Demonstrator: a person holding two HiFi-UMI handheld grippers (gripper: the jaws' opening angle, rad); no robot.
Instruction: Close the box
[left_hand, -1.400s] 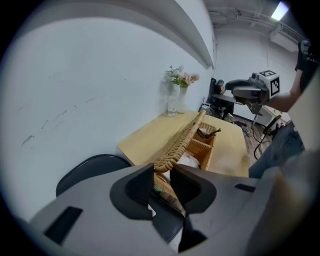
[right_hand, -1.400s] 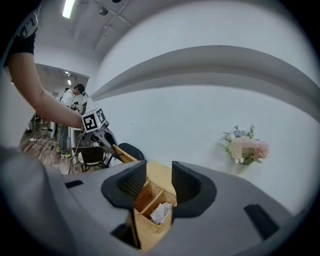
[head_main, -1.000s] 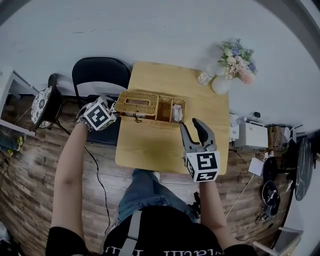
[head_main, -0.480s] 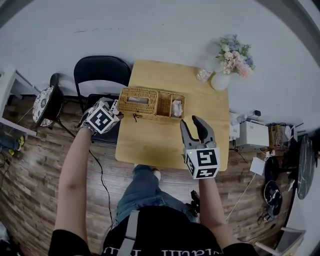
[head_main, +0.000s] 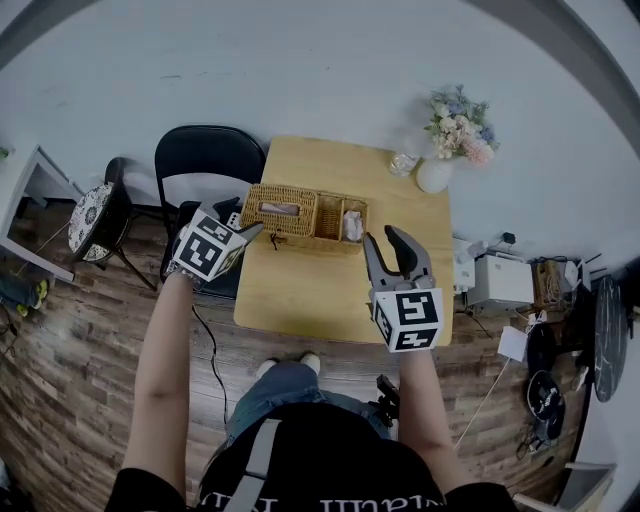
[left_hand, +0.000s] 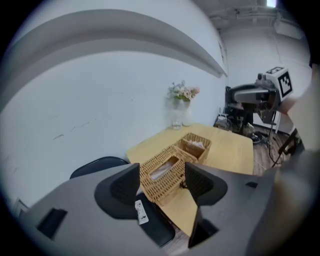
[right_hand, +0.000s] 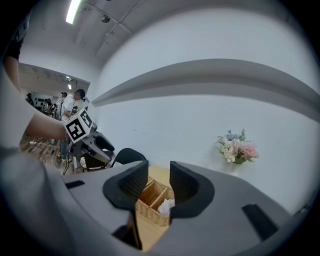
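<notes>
Your left claw (left_hand: 160, 184) is wide and empty, jaws just opened, just off the left end of the wicker box (head_main: 304, 214). The box sits lid down on the table (head_main: 318, 292). Your right claw (head_main: 391, 246) just narrowed slightly; it's apart, empty, near the box's right end.

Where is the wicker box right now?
In the head view the box lies on the far left part of the table, next to the chair. The left gripper hovers just off its left end.
</notes>
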